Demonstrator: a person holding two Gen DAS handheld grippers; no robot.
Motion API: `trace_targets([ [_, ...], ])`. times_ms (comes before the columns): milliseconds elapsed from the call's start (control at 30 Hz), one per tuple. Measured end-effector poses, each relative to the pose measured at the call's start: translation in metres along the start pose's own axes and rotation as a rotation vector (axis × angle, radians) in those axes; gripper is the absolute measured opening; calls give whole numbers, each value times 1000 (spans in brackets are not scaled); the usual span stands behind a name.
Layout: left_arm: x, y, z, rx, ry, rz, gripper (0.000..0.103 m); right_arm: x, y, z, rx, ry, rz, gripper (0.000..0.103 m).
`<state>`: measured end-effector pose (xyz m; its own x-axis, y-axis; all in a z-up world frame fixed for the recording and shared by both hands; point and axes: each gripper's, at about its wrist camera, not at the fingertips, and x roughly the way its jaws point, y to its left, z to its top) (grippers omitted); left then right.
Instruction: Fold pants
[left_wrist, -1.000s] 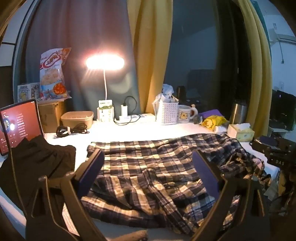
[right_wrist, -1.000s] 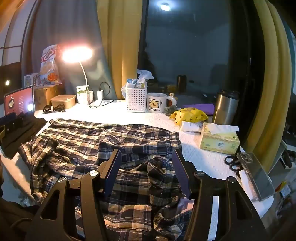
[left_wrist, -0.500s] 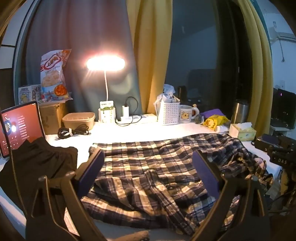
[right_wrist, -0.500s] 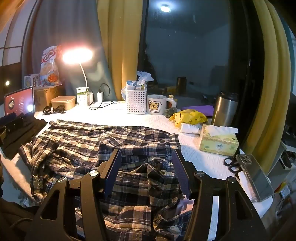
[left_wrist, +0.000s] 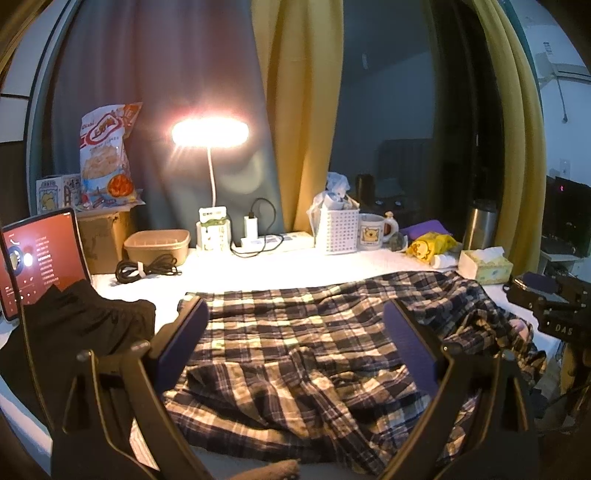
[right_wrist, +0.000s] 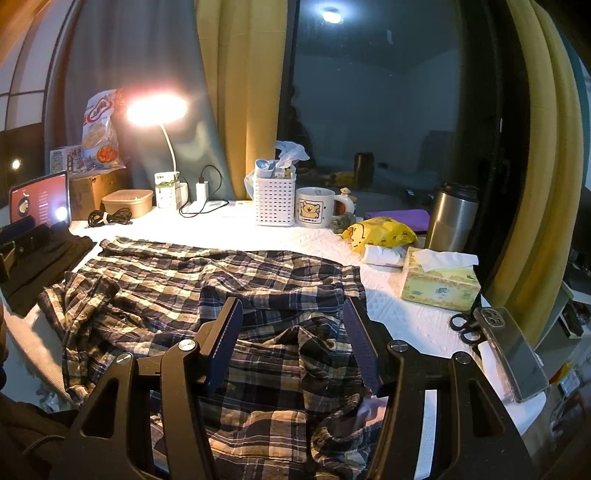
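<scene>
Dark plaid pants (left_wrist: 295, 350) lie crumpled and spread across the white table (left_wrist: 280, 269). My left gripper (left_wrist: 293, 306) hovers over their left part, open wide, nothing between its fingers. In the right wrist view the same pants (right_wrist: 177, 280) stretch leftwards from a bunched end near the table's front. My right gripper (right_wrist: 291, 306) is held above that bunched end, open, its pads clear of the cloth. The right gripper's black body (left_wrist: 554, 310) also shows at the right edge of the left wrist view.
A black garment (left_wrist: 85, 325) and a lit tablet (left_wrist: 37, 258) sit at the left. Along the back stand a lamp (left_wrist: 209, 133), white basket (left_wrist: 340, 229) and mug (left_wrist: 373, 232). A tissue box (right_wrist: 439, 284), scissors (right_wrist: 461, 325), phone (right_wrist: 513, 350) and steel tumbler (right_wrist: 452, 218) crowd the right.
</scene>
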<state>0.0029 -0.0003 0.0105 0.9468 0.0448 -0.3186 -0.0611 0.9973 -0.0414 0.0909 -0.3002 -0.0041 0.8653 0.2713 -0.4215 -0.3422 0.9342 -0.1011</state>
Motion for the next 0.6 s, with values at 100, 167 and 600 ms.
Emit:
trace_targets([
  [100,-2,-3,1,11,-9,-22,96,-1,0,1,1,-1,1,60],
  [167,-2,-5,2,18,-10,-26,96,0,-1,1,-1,-1,0,60],
  [600,-5,-1,3,0,-12,-4,96,1,3,2,-4,-2,2,60],
])
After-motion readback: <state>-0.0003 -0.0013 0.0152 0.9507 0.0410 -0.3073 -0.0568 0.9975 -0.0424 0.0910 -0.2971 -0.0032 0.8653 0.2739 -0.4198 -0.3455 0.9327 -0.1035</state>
